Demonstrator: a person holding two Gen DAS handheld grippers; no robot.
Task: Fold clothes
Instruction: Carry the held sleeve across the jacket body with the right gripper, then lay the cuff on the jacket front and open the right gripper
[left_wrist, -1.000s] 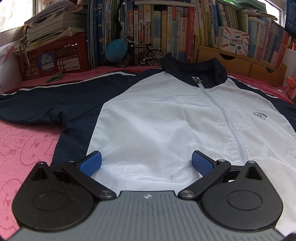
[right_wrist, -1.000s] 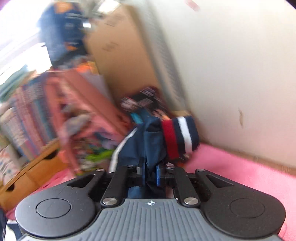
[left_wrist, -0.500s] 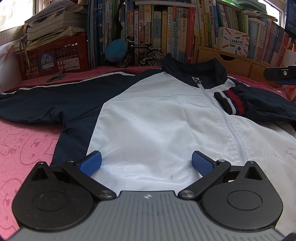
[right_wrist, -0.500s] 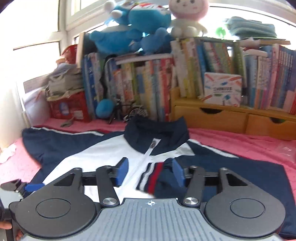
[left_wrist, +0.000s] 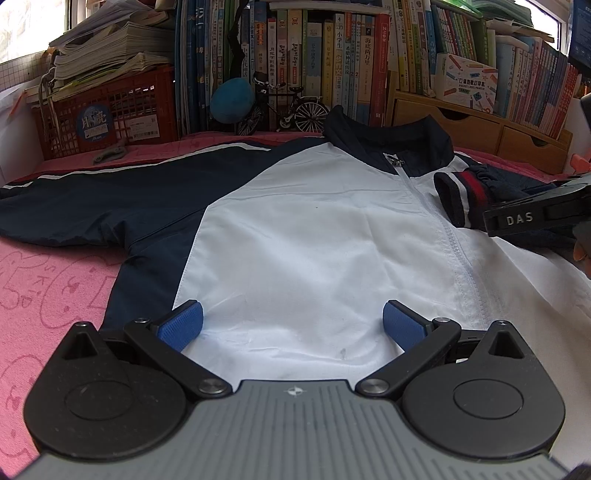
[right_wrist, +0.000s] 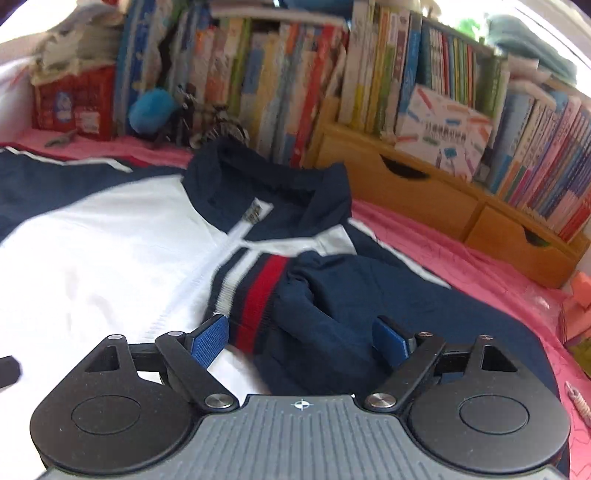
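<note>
Your zip-front track jacket (left_wrist: 314, 236) lies face up on the pink blanket (left_wrist: 44, 280), one sleeve (right_wrist: 343, 317) already folded across its chest. It looks like thin, slick, limp windbreaker cloth, light and prone to sliding, so pinch seams or the ribbed cuff (right_wrist: 255, 291). Your right claw (right_wrist: 301, 341) has just been opening: the sleeve lies between its pads, unpressed. Your left claw (left_wrist: 291, 325) hovers wide open and empty over the hem.

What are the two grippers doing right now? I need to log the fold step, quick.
Left gripper: open, empty, over the jacket front.
Right gripper: open, jaws just opened; folded sleeve lies loose between them.
</note>
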